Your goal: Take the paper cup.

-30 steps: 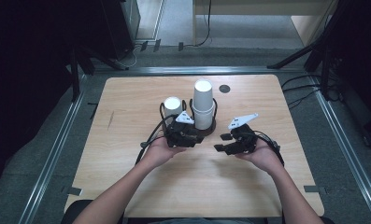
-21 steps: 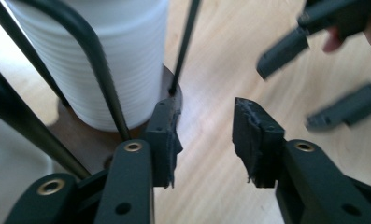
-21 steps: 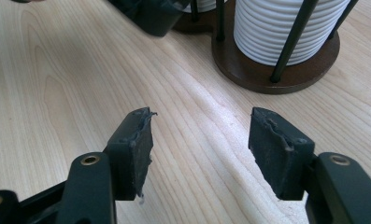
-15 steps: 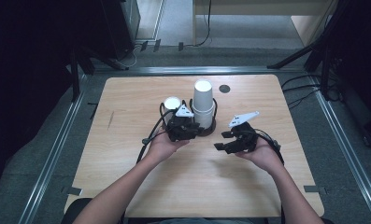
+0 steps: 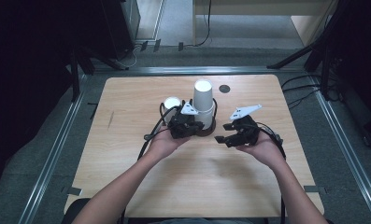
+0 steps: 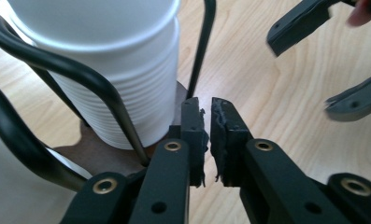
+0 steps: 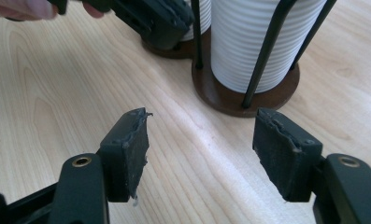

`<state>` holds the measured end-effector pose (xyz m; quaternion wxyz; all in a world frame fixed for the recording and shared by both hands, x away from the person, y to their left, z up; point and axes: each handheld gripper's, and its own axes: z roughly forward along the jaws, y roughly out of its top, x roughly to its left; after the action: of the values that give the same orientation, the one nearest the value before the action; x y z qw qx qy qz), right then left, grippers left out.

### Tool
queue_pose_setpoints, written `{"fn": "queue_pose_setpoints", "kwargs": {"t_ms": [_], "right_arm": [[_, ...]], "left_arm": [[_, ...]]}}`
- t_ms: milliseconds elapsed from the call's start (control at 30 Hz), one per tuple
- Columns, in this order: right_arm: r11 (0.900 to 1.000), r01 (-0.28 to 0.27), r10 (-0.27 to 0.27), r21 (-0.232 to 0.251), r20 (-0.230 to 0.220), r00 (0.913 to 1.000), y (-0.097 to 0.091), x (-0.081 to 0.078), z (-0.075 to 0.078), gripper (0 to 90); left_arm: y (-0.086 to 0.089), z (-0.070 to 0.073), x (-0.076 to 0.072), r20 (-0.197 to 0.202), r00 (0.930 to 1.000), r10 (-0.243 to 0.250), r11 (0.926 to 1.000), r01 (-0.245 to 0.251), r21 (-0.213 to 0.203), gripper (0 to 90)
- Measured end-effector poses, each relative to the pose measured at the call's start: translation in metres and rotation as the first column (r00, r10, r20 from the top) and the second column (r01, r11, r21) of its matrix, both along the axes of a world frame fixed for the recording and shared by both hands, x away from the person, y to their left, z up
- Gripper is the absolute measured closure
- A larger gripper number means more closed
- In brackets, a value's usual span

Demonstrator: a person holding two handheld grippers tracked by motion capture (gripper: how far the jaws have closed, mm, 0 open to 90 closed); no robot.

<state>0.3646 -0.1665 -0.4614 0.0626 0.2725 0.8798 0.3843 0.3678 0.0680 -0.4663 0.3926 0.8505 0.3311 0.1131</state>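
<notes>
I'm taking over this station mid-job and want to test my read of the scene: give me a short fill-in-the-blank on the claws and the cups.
1. The left claw has just been closing, and between its jaws there is ____.
2. The tall stack of white cups stands inside a black ____ holder on a round brown base.
3. The right claw hangs over the bare ____ table, its jaws apart.

Missing words: nothing; wire; wooden

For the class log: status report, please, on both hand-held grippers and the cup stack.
Left hand-held gripper just closed, empty, beside the cup stack. Right hand-held gripper opening, empty, short of the wire holder. Nothing in the way.
</notes>
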Motion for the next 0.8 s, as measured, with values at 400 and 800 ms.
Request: {"fn": "queue_pose_setpoints", "kwargs": {"t_ms": [400, 800], "right_arm": [[0.9997, 0.023, -0.023, 0.004, -0.015, 0.9996, 0.003, 0.019, 0.032, 35.6], [0.9995, 0.029, -0.029, -0.013, 0.024, 0.9993, 0.011, 0.039, 0.070, 32.9]], "left_arm": [[-0.001, 0.011, 0.014, -0.029, 0.9987, 0.043, 0.9982, -0.044, -0.042, 89.7], [-0.001, 0.010, 0.020, -0.054, 0.9964, 0.065, 0.9962, -0.068, -0.055, 89.6]]}}
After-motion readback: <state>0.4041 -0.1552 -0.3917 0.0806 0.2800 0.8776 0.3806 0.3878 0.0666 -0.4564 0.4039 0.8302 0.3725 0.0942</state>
